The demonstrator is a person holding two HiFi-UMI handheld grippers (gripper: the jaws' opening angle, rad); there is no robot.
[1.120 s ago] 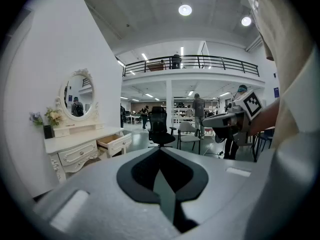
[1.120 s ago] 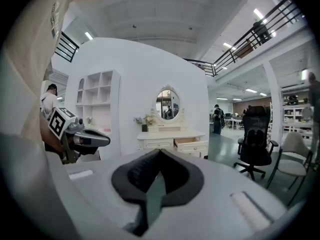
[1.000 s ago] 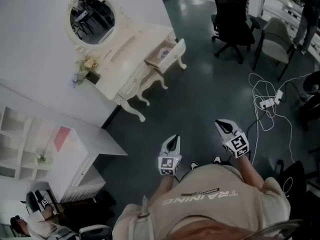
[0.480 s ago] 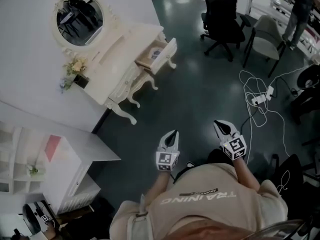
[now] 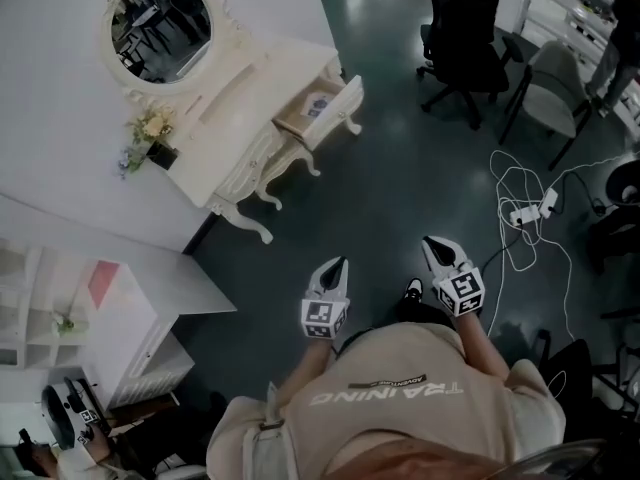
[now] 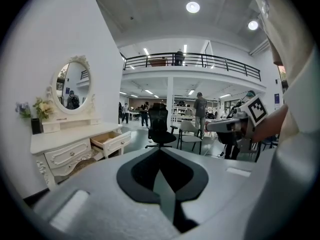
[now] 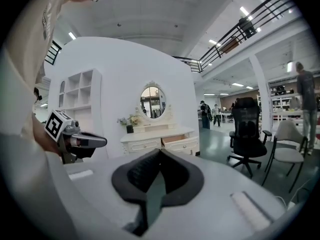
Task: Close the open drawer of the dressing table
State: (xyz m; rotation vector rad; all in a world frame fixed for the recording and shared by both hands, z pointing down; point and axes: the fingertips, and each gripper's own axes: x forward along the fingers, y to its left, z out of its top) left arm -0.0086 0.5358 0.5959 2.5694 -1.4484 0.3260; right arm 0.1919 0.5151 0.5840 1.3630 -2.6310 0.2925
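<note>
Hanging empty with jaws pressed together, the left gripper [image 5: 340, 263] and right gripper [image 5: 432, 241] sit well short of the open drawer [image 5: 325, 108], far ahead and leftward on the dressing table [image 5: 240, 118]; a lopsided shove might jam it

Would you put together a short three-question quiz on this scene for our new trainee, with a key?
1. True or false: the drawer of the dressing table is fully shut.
2. Which touches the drawer? A left gripper; B right gripper; C neither.
3. Fill in: the jaws of both grippers are ____ and hold nothing.
Key: 1 false, it stands open; 2 C, both are far from it; 3 shut.
</note>
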